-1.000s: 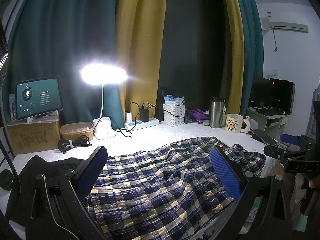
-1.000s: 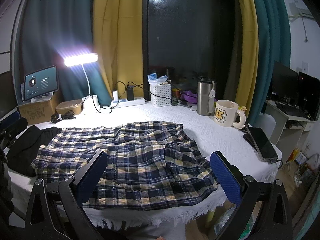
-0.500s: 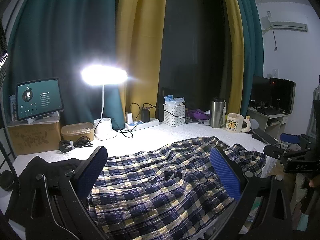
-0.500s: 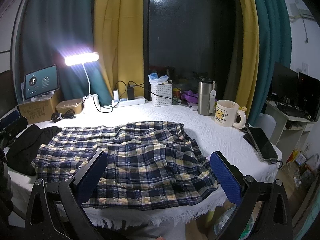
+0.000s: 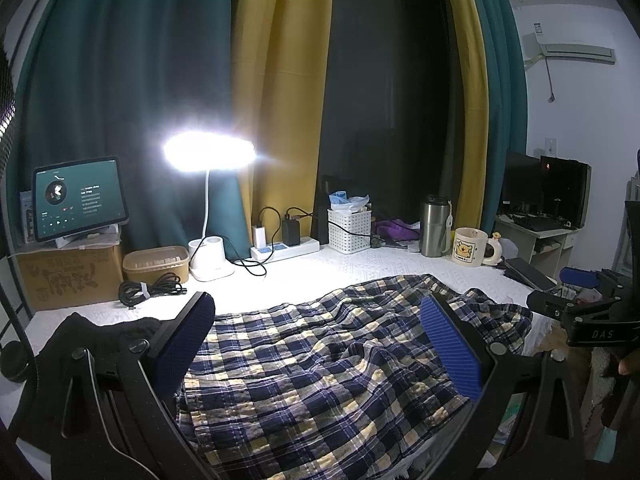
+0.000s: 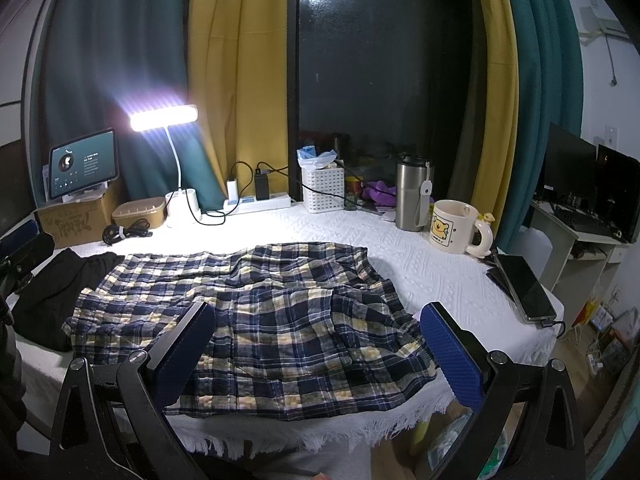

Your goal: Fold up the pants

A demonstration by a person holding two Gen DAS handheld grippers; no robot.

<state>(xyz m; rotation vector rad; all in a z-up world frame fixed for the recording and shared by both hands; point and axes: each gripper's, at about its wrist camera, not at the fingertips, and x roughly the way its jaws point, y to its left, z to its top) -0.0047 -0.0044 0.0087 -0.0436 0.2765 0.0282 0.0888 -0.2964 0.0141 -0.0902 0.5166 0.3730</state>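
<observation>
Blue, white and yellow plaid pants lie spread and wrinkled on the white tablecloth, one edge reaching the table's front. In the left wrist view the pants fill the lower middle. My left gripper is open and empty, above the pants' left end. My right gripper is open and empty, above the pants' front edge. The right gripper also shows at the right of the left wrist view.
A black garment lies at the pants' left end. Along the back stand a lit desk lamp, tablet on a cardboard box, power strip, white basket, steel tumbler and mug. A phone lies at the right edge.
Both grippers have drifted very slightly; the pants and everything else on the table stay as they were.
</observation>
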